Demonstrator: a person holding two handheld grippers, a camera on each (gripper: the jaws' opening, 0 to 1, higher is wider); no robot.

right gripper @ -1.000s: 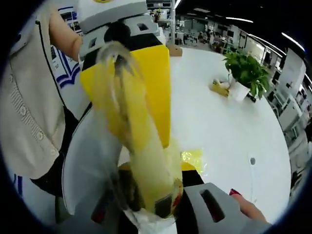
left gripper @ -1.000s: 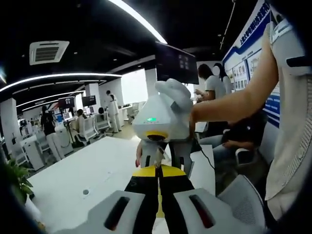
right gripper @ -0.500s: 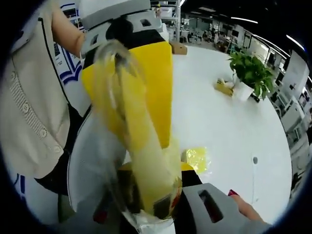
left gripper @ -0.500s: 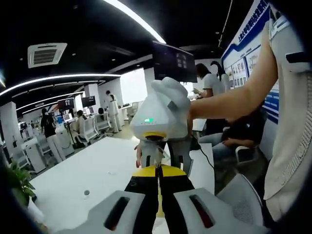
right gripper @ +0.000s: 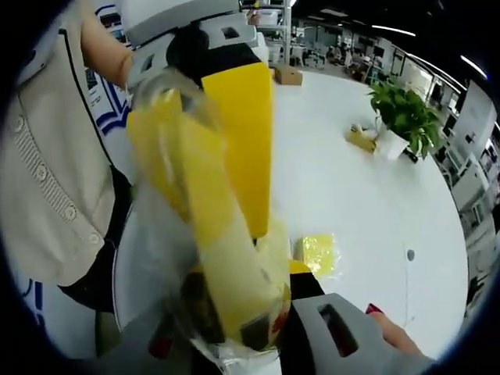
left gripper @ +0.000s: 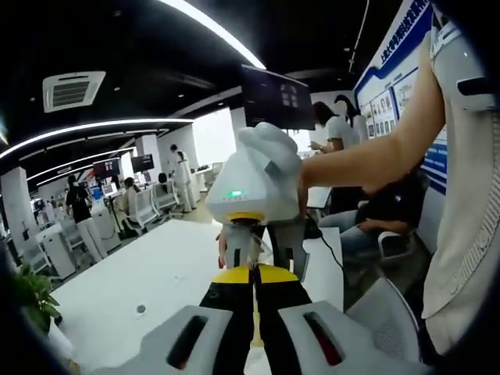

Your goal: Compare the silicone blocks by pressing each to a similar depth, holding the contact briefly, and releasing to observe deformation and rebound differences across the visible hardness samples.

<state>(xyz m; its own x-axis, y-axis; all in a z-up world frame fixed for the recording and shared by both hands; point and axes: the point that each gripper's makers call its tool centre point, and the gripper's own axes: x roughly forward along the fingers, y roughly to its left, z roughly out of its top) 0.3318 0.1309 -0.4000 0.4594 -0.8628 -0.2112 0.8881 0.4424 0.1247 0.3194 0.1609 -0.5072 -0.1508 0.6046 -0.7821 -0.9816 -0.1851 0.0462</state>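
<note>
A clear plastic bag (right gripper: 205, 211) holding pale yellow silicone blocks hangs between both grippers, above the white table (right gripper: 367, 203). My right gripper (right gripper: 246, 301) is shut on the bag's lower end. The left gripper (right gripper: 238, 117) comes in from the top of that view with its yellow jaws closed on the bag's upper part. In the left gripper view, my left gripper (left gripper: 254, 272) has its jaws pressed together, and the white right gripper (left gripper: 262, 248) faces it, held by a gloved hand. One loose yellow block (right gripper: 319, 254) lies on the table behind the bag.
A potted plant (right gripper: 398, 113) and a small yellow item (right gripper: 359, 139) stand at the table's far side, with a cardboard box (right gripper: 287, 76) further back. The person (right gripper: 47, 180) stands close on the left. A grey chair (left gripper: 391, 320) and several other people are nearby.
The bag has swung a little to the left between the grippers, uncovering more of the left gripper's yellow jaw and the loose block. Both grippers keep their hold.
</note>
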